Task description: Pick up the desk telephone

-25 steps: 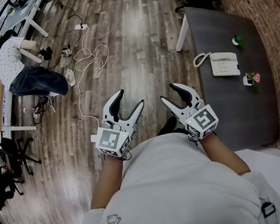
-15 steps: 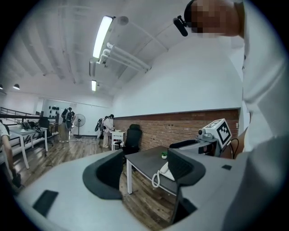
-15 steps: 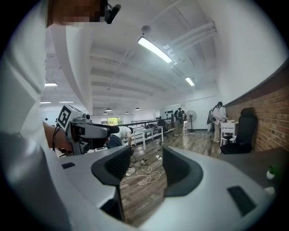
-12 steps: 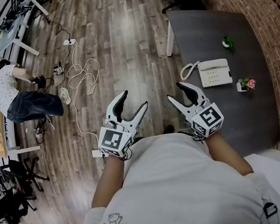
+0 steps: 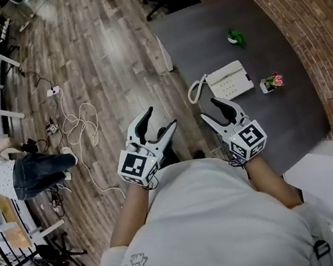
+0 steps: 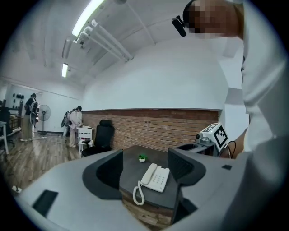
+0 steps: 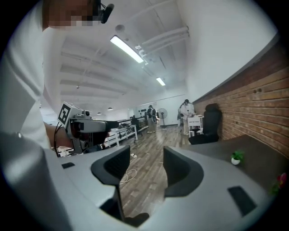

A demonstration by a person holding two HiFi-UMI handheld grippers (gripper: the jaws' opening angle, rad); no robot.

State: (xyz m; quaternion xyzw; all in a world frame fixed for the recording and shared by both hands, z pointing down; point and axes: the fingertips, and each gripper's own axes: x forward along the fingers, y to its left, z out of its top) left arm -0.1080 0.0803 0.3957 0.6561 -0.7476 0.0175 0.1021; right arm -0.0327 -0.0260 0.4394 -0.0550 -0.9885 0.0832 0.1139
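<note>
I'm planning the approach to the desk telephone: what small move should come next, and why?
Probably swing the right gripper toward the desk telephone: that gripper and the left gripper are open, empty and not yet at the phone, and the right one, though nearer, faces the floor.

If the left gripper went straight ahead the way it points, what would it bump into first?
The left gripper would probably meet the white telephone on the dark desk first; depth is unclear.

A red brick wall (image 5: 300, 35) is running beside a dark grey desk (image 5: 202, 37) on the wooden plank floor (image 5: 98, 46). White cables (image 5: 81, 120) are lying looped there. Fluorescent tubes (image 7: 128, 48) are glowing overhead; a black office chair (image 6: 104, 134) is standing nearby.
</note>
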